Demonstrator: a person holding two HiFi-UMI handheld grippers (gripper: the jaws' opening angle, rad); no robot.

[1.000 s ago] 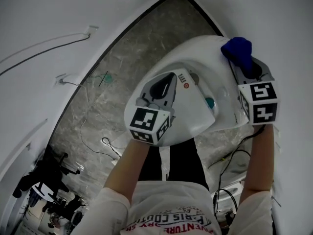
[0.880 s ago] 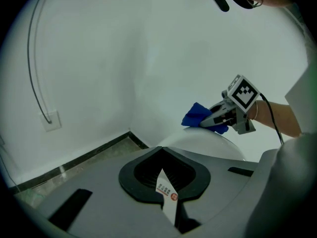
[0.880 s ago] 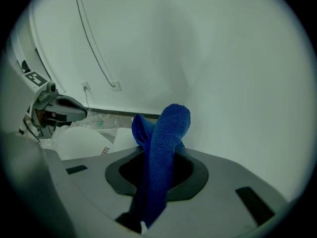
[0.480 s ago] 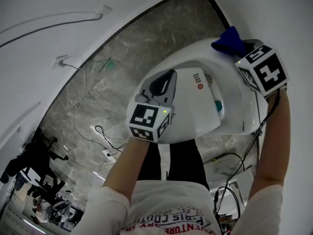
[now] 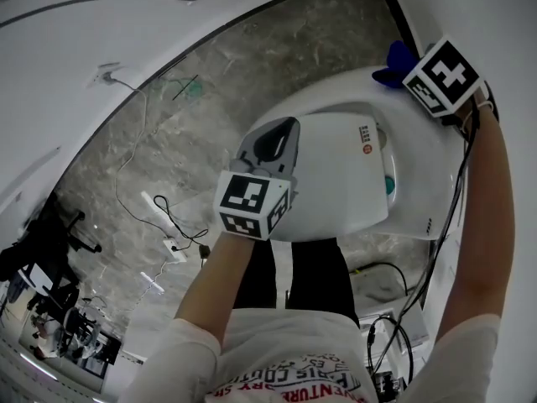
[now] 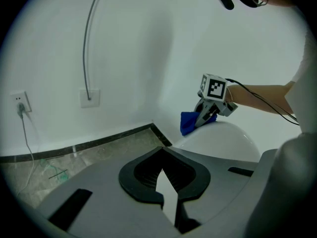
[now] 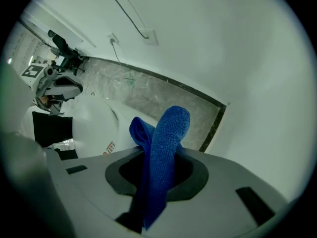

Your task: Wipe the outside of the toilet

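The white toilet [image 5: 336,183] fills the middle right of the head view, lid down. My right gripper [image 5: 411,70] is shut on a blue cloth [image 5: 391,64] and holds it against the toilet's far rounded end, near the wall corner. In the right gripper view the cloth [image 7: 171,128] stands up out of the jaws of that gripper [image 7: 156,155]. From the left gripper view, the cloth [image 6: 189,123] touches the toilet's curved top [image 6: 223,140]. My left gripper [image 5: 281,128] hovers over the lid's left edge, its jaws [image 6: 159,170] shut on nothing.
A grey marble floor [image 5: 218,116] runs along a black skirting line below white walls. Loose cables and a power strip [image 5: 172,246] lie on the floor at left. A wall socket [image 6: 20,103] and a conduit plate [image 6: 89,97] are on the wall.
My right gripper has carried the blue cloth up and back along the toilet's far end, closer to the wall. The left gripper has stayed over the lid.
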